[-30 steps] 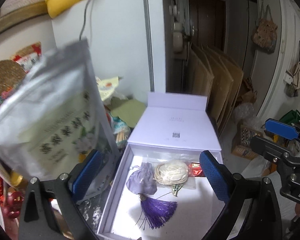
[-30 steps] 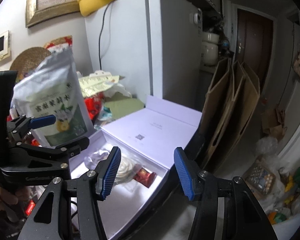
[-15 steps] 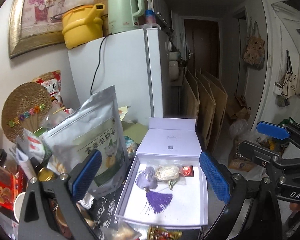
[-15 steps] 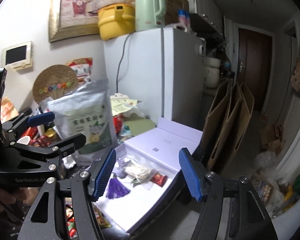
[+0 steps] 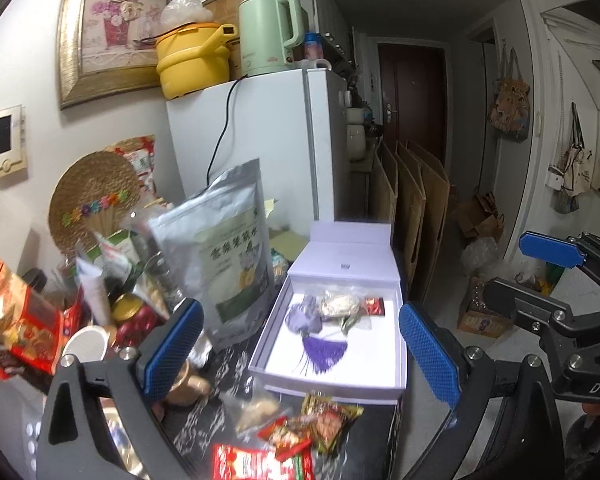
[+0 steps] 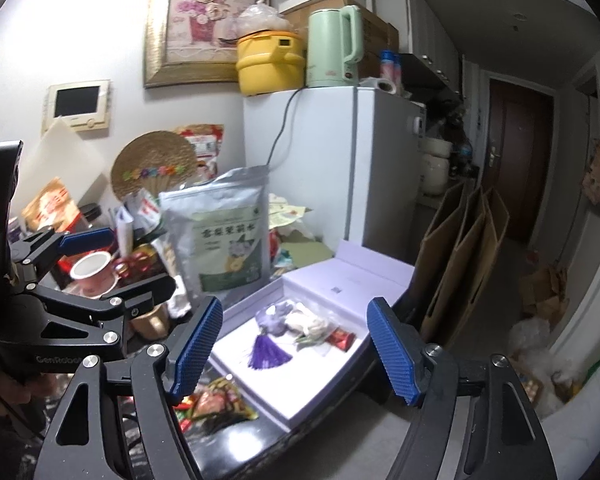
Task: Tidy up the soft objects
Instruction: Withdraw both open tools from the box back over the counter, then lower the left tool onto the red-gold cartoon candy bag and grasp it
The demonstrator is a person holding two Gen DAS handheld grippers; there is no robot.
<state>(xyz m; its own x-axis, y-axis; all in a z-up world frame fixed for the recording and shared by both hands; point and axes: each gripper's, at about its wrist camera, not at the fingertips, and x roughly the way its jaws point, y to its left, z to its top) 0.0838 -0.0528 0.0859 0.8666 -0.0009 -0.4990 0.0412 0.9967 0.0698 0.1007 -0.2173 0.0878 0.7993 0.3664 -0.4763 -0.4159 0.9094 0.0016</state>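
An open lavender gift box (image 5: 400,344) (image 6: 244,312) lies on the dark table. Inside it are a purple sachet with a tassel (image 5: 306,320) (image 6: 270,318), a white wrapped bundle (image 5: 338,304) (image 6: 310,324) and a small red packet (image 5: 375,306) (image 6: 340,339). My left gripper (image 5: 300,354) is open and empty, held back above the table's near edge. My right gripper (image 6: 292,350) is open and empty, held back from the box. The right gripper shows at the right of the left wrist view (image 5: 560,280); the left gripper shows at the left of the right wrist view (image 6: 84,260).
A silver tea pouch (image 5: 228,256) (image 6: 224,236) stands left of the box. Snack packets (image 5: 296,436) (image 6: 216,400) lie at the table's near edge. Cups, jars and packets crowd the left. A white fridge (image 5: 268,144) stands behind; cardboard sheets (image 5: 416,216) lean at its right.
Both grippers have pulled back and risen away from the box, so it looks smaller and more of the room shows. Both stayed open and empty.
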